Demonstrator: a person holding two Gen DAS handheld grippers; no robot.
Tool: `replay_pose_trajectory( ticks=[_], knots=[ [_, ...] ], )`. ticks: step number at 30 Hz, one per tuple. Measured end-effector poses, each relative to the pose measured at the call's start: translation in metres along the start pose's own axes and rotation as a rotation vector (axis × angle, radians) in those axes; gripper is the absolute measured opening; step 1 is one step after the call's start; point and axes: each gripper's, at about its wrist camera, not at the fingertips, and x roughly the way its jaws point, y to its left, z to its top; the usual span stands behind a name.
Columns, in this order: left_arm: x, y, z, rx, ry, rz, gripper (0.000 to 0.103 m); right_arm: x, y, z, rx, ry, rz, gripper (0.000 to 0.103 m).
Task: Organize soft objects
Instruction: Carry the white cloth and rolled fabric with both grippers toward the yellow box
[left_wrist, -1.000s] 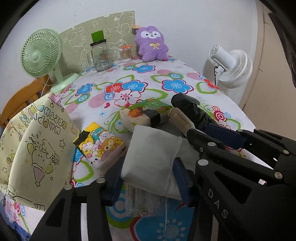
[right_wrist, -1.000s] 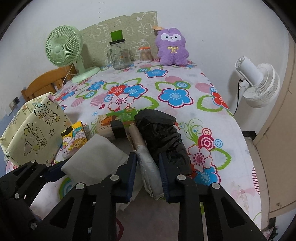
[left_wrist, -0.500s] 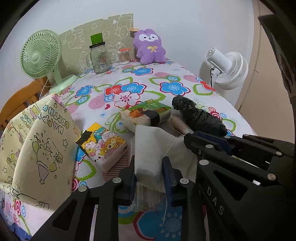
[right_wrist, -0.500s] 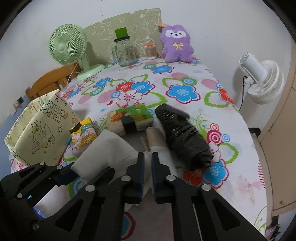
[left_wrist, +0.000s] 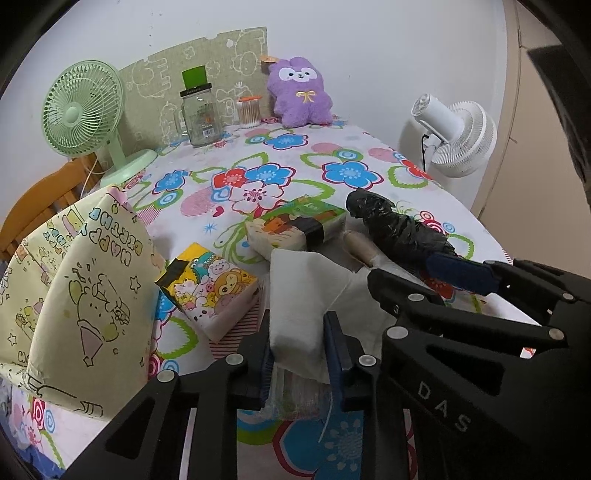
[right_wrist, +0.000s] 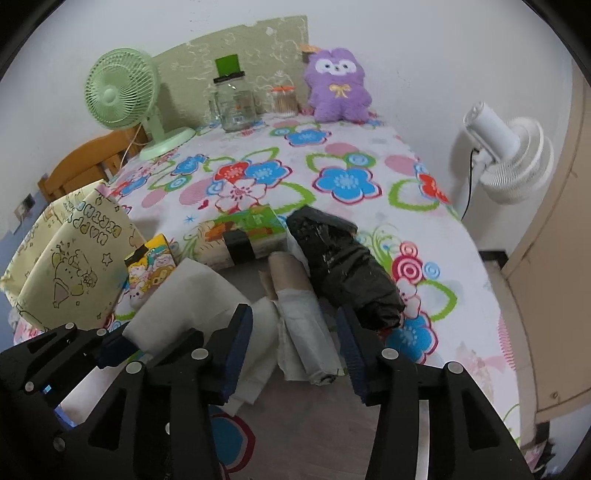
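My left gripper (left_wrist: 298, 354) is shut on a white folded cloth (left_wrist: 299, 295), which also shows in the right wrist view (right_wrist: 192, 299). My right gripper (right_wrist: 295, 350) is open over a grey-white roll (right_wrist: 310, 332) lying on the floral tablecloth (right_wrist: 343, 181), its fingers either side of it. A black wrapped bundle (right_wrist: 347, 269) lies right of the roll. Two tissue packs lie beyond: a green-orange one (left_wrist: 295, 229) and a yellow cartoon one (left_wrist: 210, 288).
A yellow gift bag (left_wrist: 74, 291) stands at the left. At the back are a green fan (left_wrist: 85, 114), a glass jar (left_wrist: 199, 110), a swab jar (left_wrist: 249, 110) and a purple plush (left_wrist: 299, 92). A white fan (right_wrist: 506, 155) stands off the right edge.
My right gripper was shut half a second ago and has opened wide around the roll. My left gripper closed on the white cloth and keeps hold of it.
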Motion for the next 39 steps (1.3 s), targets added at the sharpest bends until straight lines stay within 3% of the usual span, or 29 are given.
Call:
replay_pose_trajectory(
  ticks=[7, 12, 14, 39],
  knots=[
    [0.007, -0.004, 0.001, 0.016, 0.009, 0.012, 0.025, 0.012, -0.007, -0.002, 0.049, 0.044, 0.035, 0.050],
    [0.007, -0.007, 0.002, 0.025, 0.009, 0.015, 0.024, 0.015, -0.004, -0.001, 0.053, 0.059, 0.078, 0.020],
    [0.006, -0.006, 0.003, 0.022, 0.009, 0.009, 0.024, 0.012, 0.001, 0.000, 0.026, 0.044, 0.062, 0.017],
    [-0.046, 0.009, 0.017, 0.002, -0.086, -0.012, 0.018, -0.042, 0.025, 0.016, -0.011, -0.065, 0.020, 0.017]
  ],
)
